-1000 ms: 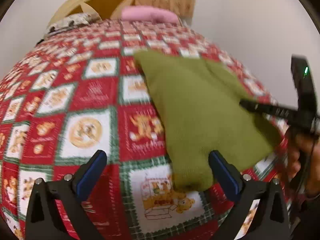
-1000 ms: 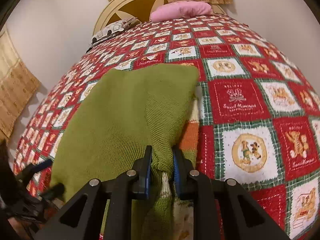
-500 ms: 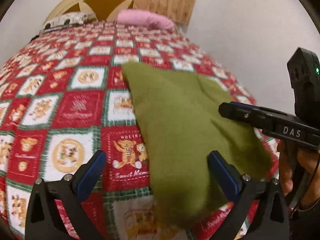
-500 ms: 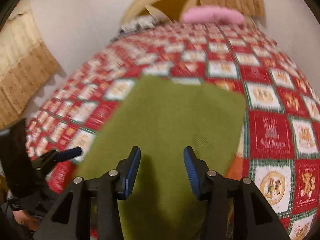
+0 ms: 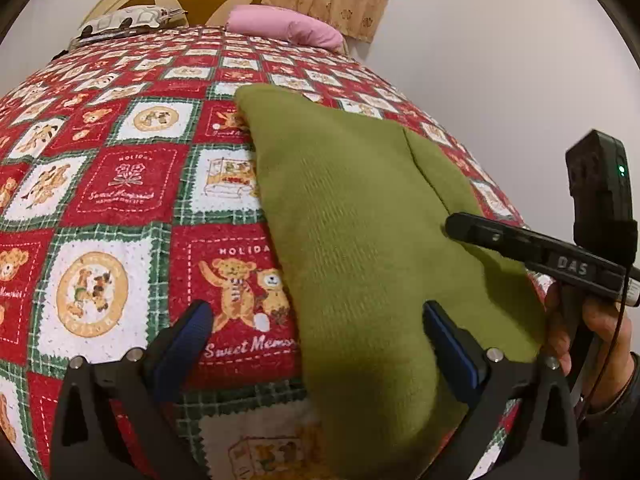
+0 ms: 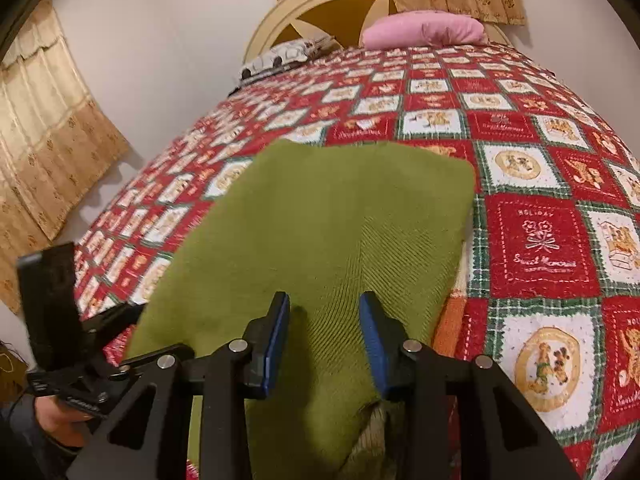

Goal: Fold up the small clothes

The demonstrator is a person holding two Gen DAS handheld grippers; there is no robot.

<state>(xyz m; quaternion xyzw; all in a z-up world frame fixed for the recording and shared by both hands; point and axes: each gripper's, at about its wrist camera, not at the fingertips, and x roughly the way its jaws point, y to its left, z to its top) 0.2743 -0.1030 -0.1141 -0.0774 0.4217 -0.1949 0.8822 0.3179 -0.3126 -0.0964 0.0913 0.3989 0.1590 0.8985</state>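
A green knitted garment (image 5: pixel 360 220) lies folded flat on the red and white patchwork bedspread (image 5: pixel 120 200). My left gripper (image 5: pixel 314 320) is wide open low over the garment's near left edge, its right finger above the green cloth. My right gripper (image 6: pixel 324 308) hovers over the garment (image 6: pixel 320 220) near its front edge. Its jaws are closing, with the cloth lying under and between the pads, which do not press on it. An orange striped layer (image 6: pixel 448 320) peeks out beneath the green. From the side, the right gripper (image 5: pixel 454 226) shows above the cloth in a hand (image 5: pixel 592 320).
A pink pillow (image 6: pixel 424 30) and a patterned pillow (image 6: pixel 280 56) lie by the cream headboard (image 6: pixel 332 0). Beige curtains (image 6: pixel 48 152) hang on the wall at left. The bedspread (image 6: pixel 540 240) stretches to the right of the garment.
My right gripper has let go of the pinched green fold and opened; the garment now lies flat. The left gripper has drifted closer to the garment's edge, staying open.
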